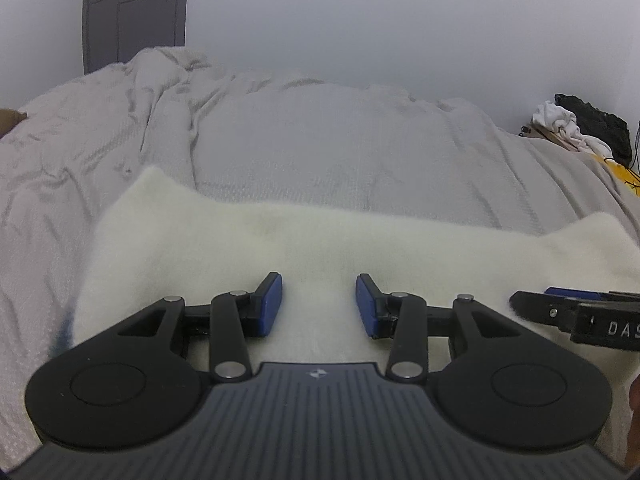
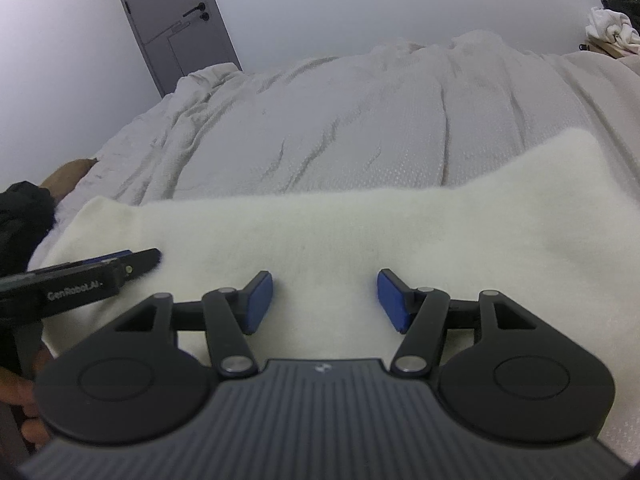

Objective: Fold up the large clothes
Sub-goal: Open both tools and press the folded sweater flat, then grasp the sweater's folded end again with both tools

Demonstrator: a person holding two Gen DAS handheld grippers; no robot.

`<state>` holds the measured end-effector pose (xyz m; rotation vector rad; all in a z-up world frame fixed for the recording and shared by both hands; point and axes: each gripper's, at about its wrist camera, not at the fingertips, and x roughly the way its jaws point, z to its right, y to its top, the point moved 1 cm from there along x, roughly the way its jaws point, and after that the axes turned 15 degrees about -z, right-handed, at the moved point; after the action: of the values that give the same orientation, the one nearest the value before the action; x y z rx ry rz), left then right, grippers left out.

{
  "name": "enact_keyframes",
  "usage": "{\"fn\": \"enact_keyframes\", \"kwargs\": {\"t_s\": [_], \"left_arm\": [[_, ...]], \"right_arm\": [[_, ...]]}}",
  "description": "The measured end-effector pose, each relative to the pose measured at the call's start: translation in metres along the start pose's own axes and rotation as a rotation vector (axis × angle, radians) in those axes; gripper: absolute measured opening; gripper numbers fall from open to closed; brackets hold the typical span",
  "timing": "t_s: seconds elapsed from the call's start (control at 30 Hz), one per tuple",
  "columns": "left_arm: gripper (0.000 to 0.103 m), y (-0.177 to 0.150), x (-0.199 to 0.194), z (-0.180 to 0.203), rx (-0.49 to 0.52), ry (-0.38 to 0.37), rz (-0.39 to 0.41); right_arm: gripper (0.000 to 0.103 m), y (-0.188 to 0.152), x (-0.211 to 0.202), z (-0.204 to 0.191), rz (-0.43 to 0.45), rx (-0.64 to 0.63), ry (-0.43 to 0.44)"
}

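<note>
A white fluffy garment point(image 1: 320, 236) lies spread flat across the near part of a bed, its far edge running left to right. My left gripper point(image 1: 319, 280) hovers low over its near middle, blue pads apart with only flat fabric under the gap. In the right wrist view the same garment point(image 2: 360, 232) fills the foreground. There my right gripper point(image 2: 325, 276) is open too, nothing pinched between its pads. The two grippers sit side by side: the right gripper point(image 1: 536, 296) pokes in at the right edge, and the left gripper point(image 2: 142, 258) enters from the left.
A rumpled pale grey bedspread point(image 1: 320, 140) covers the bed beyond the garment. A grey door point(image 1: 136, 12) stands at the back left. White and dark clothes point(image 1: 560, 120) are piled at the far right. A black cloth point(image 2: 24, 216) lies at the left edge.
</note>
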<state>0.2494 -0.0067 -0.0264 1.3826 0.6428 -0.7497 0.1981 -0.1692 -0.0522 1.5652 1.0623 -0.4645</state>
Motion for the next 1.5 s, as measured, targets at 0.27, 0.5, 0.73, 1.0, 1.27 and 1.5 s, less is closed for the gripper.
{"fn": "enact_keyframes", "kwargs": {"t_s": [0.27,0.5,0.73,1.0,1.27,1.5], "left_arm": [[0.058,-0.016,-0.034,0.006,-0.036,-0.013,0.033],[0.073,-0.041,-0.076,0.008,-0.095,-0.061,0.054],[0.08,-0.075,-0.094,-0.008,-0.289,-0.214,-0.019],[0.08,-0.101,-0.063,-0.056,-0.646,-0.457,-0.183],[0.08,-0.114,-0.034,-0.09,-0.883,-0.621,-0.16],[0.08,-0.114,-0.014,-0.103,-1.007,-0.659,-0.118]], "right_arm": [[0.061,-0.003,-0.008,-0.008,0.007,0.004,-0.021],[0.061,-0.015,-0.03,-0.01,0.013,0.042,-0.001],[0.082,-0.035,-0.066,-0.003,0.03,0.161,0.106],[0.103,-0.058,-0.067,0.014,-0.035,0.366,0.321],[0.103,-0.075,-0.031,0.03,-0.132,0.611,0.508],[0.103,-0.065,0.01,0.04,-0.129,0.759,0.542]]}}
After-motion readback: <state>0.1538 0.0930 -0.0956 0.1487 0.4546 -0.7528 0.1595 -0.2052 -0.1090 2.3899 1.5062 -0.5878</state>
